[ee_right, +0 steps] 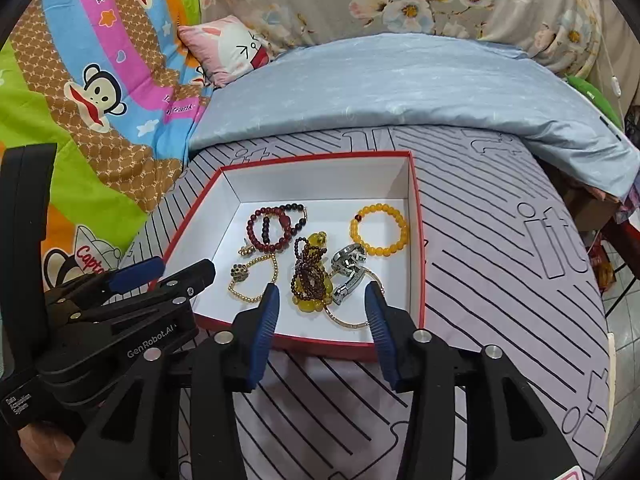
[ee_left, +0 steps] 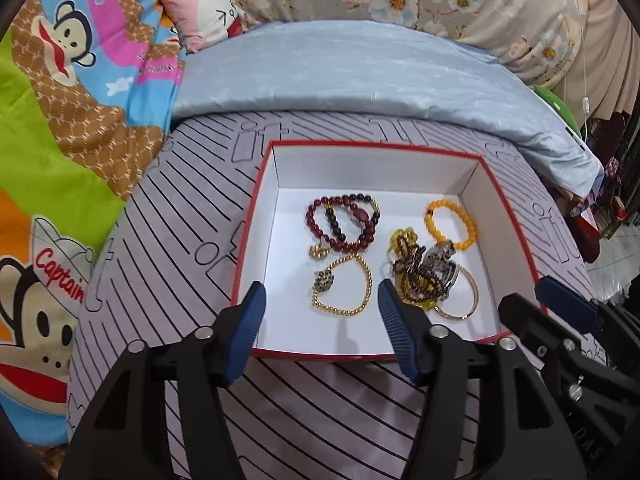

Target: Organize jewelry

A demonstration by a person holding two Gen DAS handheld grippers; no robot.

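Observation:
A red-edged white box (ee_left: 256, 216) (ee_right: 416, 240) lies on the striped bed cover. It holds a dark red bead bracelet (ee_left: 344, 216) (ee_right: 276, 222), a yellow bead bracelet (ee_left: 450, 222) (ee_right: 380, 230), a gold bead chain (ee_left: 344, 288) (ee_right: 252, 276), a tangle of brown and amber beads (ee_left: 416, 268) (ee_right: 310, 276), a silver watch (ee_left: 442, 260) (ee_right: 350, 270) and a thin gold bangle (ee_left: 468, 300) (ee_right: 352, 322). My left gripper (ee_left: 320, 300) is open and empty over the box's near edge, above the gold chain. My right gripper (ee_right: 322, 304) is open and empty over the near right part, above the tangle.
A folded light blue quilt (ee_left: 340, 68) (ee_right: 400, 84) lies behind the box. A bright cartoon monkey blanket (ee_left: 72, 120) (ee_right: 80, 92) covers the left. A pink pillow (ee_left: 204, 12) sits at the back. The bed's edge drops off at the right (ee_right: 600, 280).

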